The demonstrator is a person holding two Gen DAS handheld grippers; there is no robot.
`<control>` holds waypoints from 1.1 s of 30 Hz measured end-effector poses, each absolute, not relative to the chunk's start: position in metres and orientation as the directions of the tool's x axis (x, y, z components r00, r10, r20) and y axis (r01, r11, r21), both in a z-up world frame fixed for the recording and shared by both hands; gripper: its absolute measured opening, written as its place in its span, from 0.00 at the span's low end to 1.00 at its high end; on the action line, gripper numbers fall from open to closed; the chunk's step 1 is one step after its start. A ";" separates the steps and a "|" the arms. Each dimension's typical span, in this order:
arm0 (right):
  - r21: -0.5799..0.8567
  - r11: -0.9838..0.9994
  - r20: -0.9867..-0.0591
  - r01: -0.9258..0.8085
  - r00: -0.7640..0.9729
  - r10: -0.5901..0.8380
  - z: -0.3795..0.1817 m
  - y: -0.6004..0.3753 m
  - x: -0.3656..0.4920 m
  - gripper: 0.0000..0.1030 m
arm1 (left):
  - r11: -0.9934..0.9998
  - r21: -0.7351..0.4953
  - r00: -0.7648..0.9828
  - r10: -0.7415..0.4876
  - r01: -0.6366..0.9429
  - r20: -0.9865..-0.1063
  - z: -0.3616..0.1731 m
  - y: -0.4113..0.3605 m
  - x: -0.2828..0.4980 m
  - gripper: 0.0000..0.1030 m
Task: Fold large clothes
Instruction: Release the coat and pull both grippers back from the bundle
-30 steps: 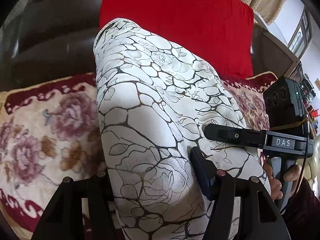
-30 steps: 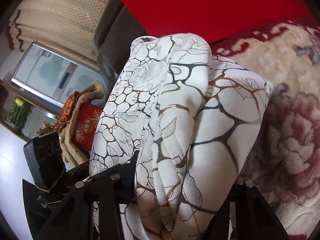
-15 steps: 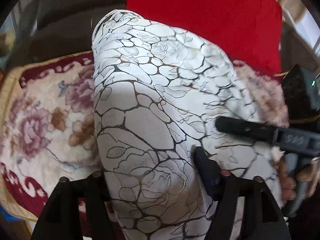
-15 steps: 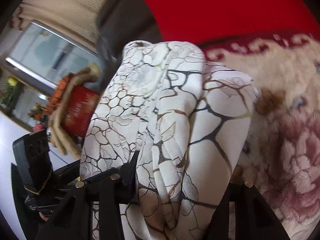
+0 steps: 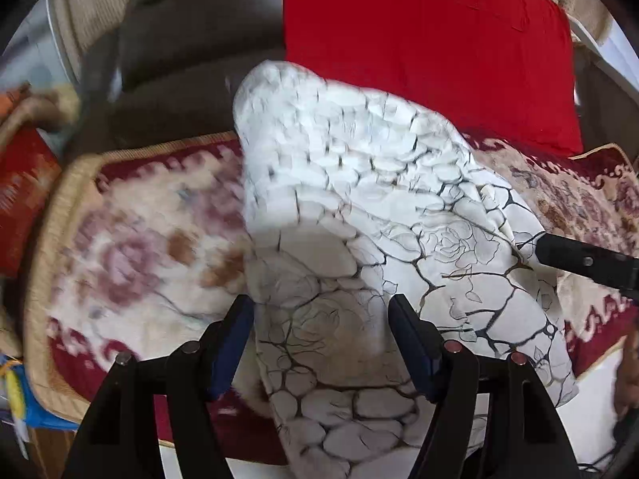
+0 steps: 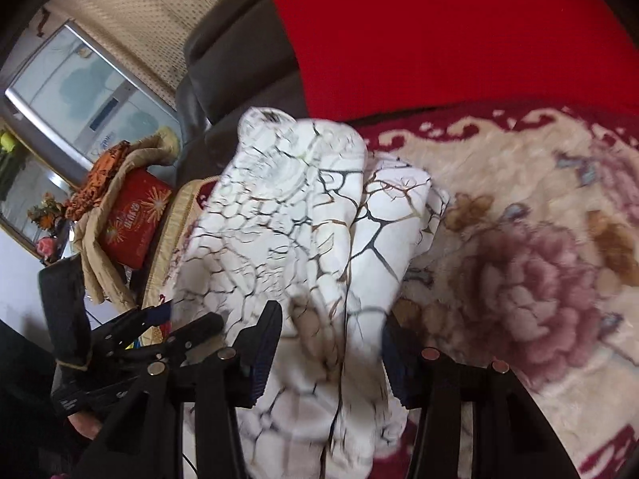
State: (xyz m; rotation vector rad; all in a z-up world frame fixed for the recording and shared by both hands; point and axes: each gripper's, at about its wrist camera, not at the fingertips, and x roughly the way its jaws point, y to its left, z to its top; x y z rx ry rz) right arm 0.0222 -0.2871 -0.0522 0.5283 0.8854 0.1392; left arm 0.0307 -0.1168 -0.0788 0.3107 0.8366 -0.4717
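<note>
One white garment, two grippers, on a floral sofa cover

The folded white garment (image 5: 359, 215) lies on the floral cover (image 5: 131, 247) before one red cushion (image 5: 431, 40). The left gripper (image 5: 321, 343), jaws just widened, and the right gripper (image 6: 331, 355) both straddle it, spread. One red box (image 6: 133, 217) bears unreadable writing.

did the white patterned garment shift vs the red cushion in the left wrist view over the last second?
Yes. The white patterned garment's far end now sits left of the red cushion's left edge and lower in the frame; earlier it overlapped the edge. The camera moved too.
</note>
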 end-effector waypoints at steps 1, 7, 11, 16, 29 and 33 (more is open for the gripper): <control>0.486 0.869 -0.696 0.092 0.642 0.321 -0.047 -0.285 0.016 0.50 | 0.850 0.111 0.610 -0.272 0.515 -0.745 -0.073 -0.115 0.022 0.69; 0.463 0.886 -0.671 0.030 0.665 0.328 -0.028 -0.261 -0.004 0.50 | 0.844 0.212 0.711 -0.249 0.492 -0.657 -0.045 -0.111 -0.018 0.69; 0.447 0.894 -0.687 0.020 0.648 0.329 -0.032 -0.248 -0.006 0.50 | 0.854 0.217 0.726 -0.237 0.472 -0.646 -0.038 -0.106 -0.022 0.69; 0.390 0.921 -0.733 0.011 0.609 0.304 -0.054 -0.229 0.002 0.48 | 0.872 0.214 0.724 -0.204 0.440 -0.659 -0.046 -0.094 -0.015 0.69; 0.318 0.942 -0.797 0.112 0.570 0.201 -0.052 -0.238 -0.001 0.62 | 0.898 0.232 0.773 -0.164 0.374 -0.613 -0.031 -0.084 -0.025 0.78; 0.253 0.961 -0.758 0.112 0.640 0.125 -0.014 -0.233 -0.022 0.73 | 0.908 0.251 0.801 -0.133 0.334 -0.584 -0.018 -0.082 -0.040 0.86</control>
